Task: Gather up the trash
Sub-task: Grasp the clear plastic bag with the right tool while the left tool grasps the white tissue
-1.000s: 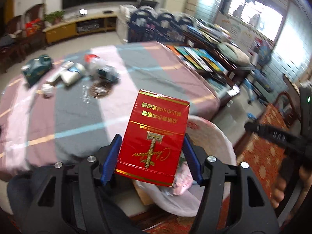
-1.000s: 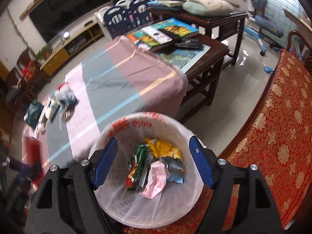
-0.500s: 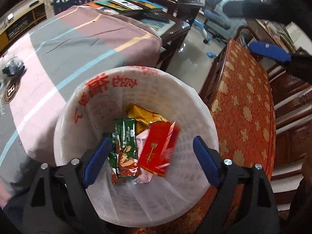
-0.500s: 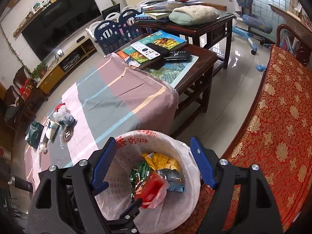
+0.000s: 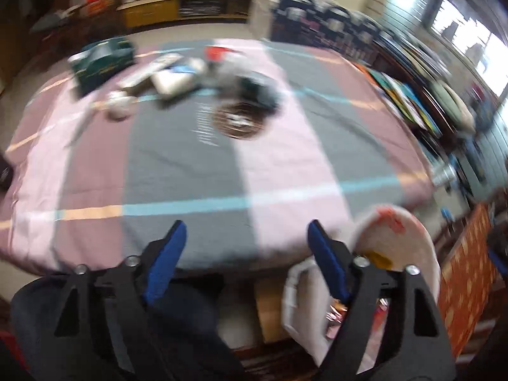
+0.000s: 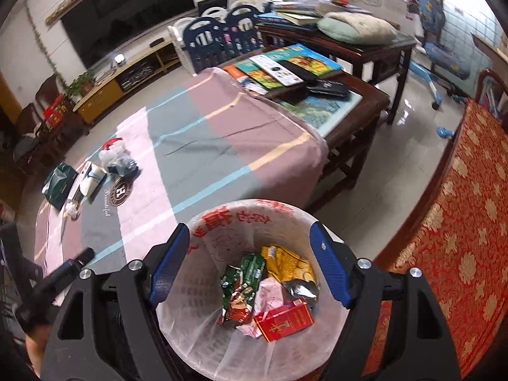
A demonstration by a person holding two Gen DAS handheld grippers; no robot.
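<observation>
The white-lined trash bin [image 6: 222, 219] sits below my right gripper [image 6: 249, 268], which is open and empty above it. Inside lie a red cigarette box [image 6: 284, 319], green [image 6: 243, 277] and yellow [image 6: 285, 263] wrappers and a pink scrap. My left gripper [image 5: 244, 260] is open and empty, over the near edge of the striped tablecloth [image 5: 190, 158]; the bin [image 5: 409, 238] is at its lower right. Trash lies at the table's far side: a green bag [image 5: 101, 60], white packets [image 5: 177, 76], a crumpled plastic bag [image 5: 250, 85] and a paper ball [image 5: 119, 108]. The view is blurred.
A round brown coaster [image 5: 238, 120] lies mid-table. A dark wooden side table [image 6: 343, 104] with books and remotes stands beyond the cloth. A red patterned sofa [image 6: 460, 238] is on the right. My left gripper's handle [image 6: 57, 282] shows at the right wrist view's lower left.
My left gripper has let go of the red cigarette box, which now lies in the bin. It has swung from over the bin back toward the table. The right gripper has barely moved.
</observation>
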